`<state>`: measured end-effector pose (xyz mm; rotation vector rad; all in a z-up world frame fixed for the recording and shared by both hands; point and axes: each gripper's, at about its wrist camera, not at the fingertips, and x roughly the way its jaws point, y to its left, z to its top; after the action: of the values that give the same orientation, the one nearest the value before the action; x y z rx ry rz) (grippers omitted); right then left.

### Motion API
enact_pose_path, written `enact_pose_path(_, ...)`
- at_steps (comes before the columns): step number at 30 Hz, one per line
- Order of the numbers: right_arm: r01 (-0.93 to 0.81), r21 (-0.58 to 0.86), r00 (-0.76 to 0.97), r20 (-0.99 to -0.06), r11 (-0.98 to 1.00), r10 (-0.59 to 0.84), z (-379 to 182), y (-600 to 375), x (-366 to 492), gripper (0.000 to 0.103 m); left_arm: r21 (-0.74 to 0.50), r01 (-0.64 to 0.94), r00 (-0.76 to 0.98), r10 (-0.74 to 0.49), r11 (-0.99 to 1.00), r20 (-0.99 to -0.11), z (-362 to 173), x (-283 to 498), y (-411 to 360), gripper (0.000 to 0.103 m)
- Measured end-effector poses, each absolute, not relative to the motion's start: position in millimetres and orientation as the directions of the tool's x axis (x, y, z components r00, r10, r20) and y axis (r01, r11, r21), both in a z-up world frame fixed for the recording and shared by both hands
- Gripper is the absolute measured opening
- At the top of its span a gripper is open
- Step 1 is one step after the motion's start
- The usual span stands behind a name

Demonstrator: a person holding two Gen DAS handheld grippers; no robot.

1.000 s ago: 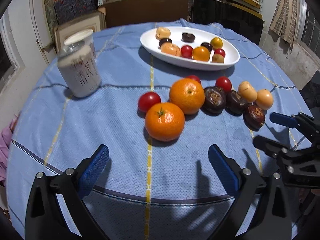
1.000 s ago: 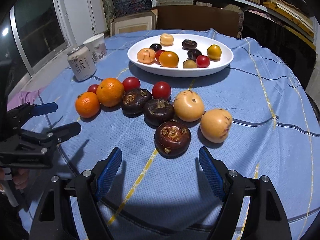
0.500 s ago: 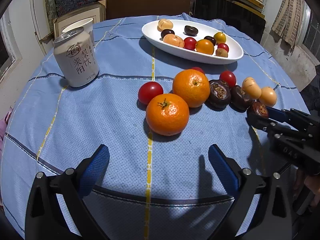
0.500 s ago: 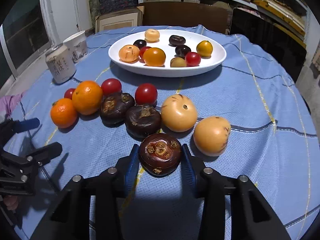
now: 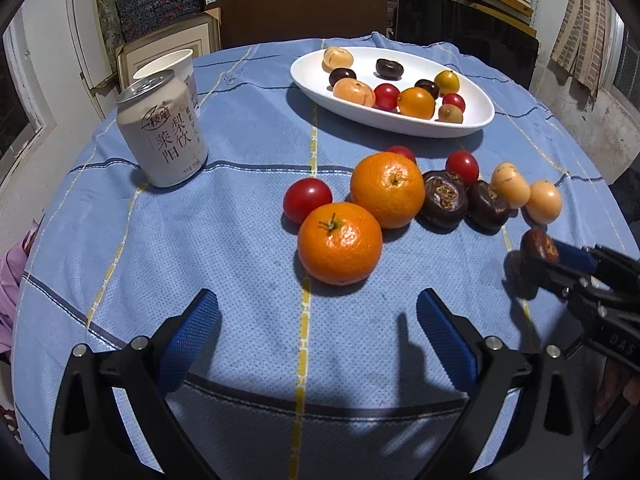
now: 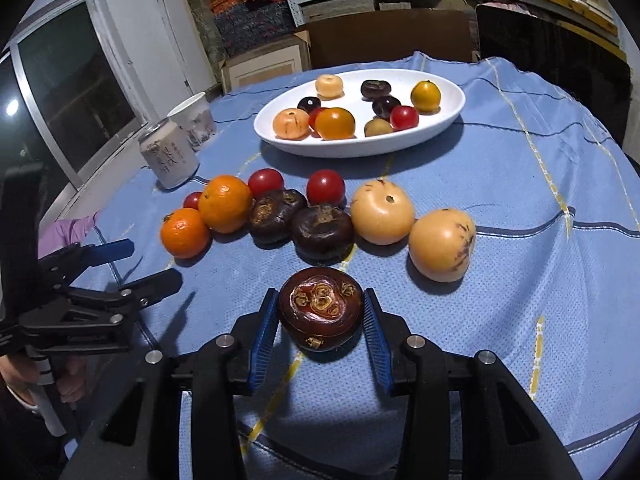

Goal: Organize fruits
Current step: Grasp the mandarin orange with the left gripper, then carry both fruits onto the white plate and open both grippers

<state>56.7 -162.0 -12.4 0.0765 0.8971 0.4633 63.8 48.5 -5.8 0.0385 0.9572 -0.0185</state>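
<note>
Right claw [image 6: 320,312] tight around dark fruit [image 6: 319,307]

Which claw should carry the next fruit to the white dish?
Right. The right claw is already shut on the dark brown fruit, with the white dish straight ahead. The left claw is open and holds nothing.
</note>
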Motion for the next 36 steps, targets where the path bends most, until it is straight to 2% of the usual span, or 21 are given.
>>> enact_pose_path(3, -0.36, 0.261, 0.522, -0.739, 0.895, 0.426, -15.2, -162.4, 57.9, 0.043, 0.029, 0.047, 0.585, -0.004, 0.998, -0.811, -5.5, 67.0, 44.1, 0.097)
enact_pose_path(5, -0.361, 0.265, 0.519, -0.74, 0.894, 0.428, -16.1, -163.2, 58.0, 0.043, 0.042, 0.061, 0.592, -0.003, 0.997, -0.806, -5.0, 70.1, 39.5, 0.085)
enact_pose_path(6, -0.361, 0.268, 0.517, -0.74, 0.893, 0.431, -16.5, -163.6, 58.6, 0.043, 0.044, 0.07, 0.586, -0.006, 0.997, -0.81, -6.0, 72.3, 38.1, 0.073)
enact_pose_path(7, -0.361, 0.271, 0.515, -0.74, 0.892, 0.433, -16.8, -164.2, 58.8, 0.043, 0.037, 0.078, 0.57, -0.014, 0.996, -0.821, -8.1, 76.7, 37.0, 0.069)
enact_pose_path(12, -0.377, 0.268, 0.516, -0.734, 0.887, 0.441, -15.2, -162.9, 56.6, 0.043, 0.015, 0.056, 0.544, -0.018, 0.998, -0.839, -14.2, 90.5, 38.0, 0.068)
enact_pose_path(14, -0.383, 0.264, 0.514, -0.735, 0.885, 0.442, -15.6, -161.4, 56.0, 0.043, 0.014, 0.06, 0.546, -0.021, 0.998, -0.838, -16.0, 94.5, 37.0, 0.058)
enact_pose_path(15, -0.385, 0.264, 0.513, -0.735, 0.884, 0.443, -15.5, -161.2, 56.0, 0.043, 0.018, 0.063, 0.553, -0.02, 0.998, -0.833, -14.9, 95.5, 36.5, 0.047)
enact_pose_path(23, -0.388, 0.265, 0.517, -0.73, 0.883, 0.446, -14.2, -161.3, 55.1, 0.043, -0.005, 0.085, 0.544, -0.05, 0.996, -0.838, -11.2, 83.8, 37.6, 0.045)
enact_pose_path(36, -0.378, 0.265, 0.548, -0.708, 0.887, 0.445, -3.9, -166.0, 48.8, 0.043, 0.035, 0.128, 0.571, -0.045, 0.991, -0.82, 9.0, 58.8, 29.1, 0.045)
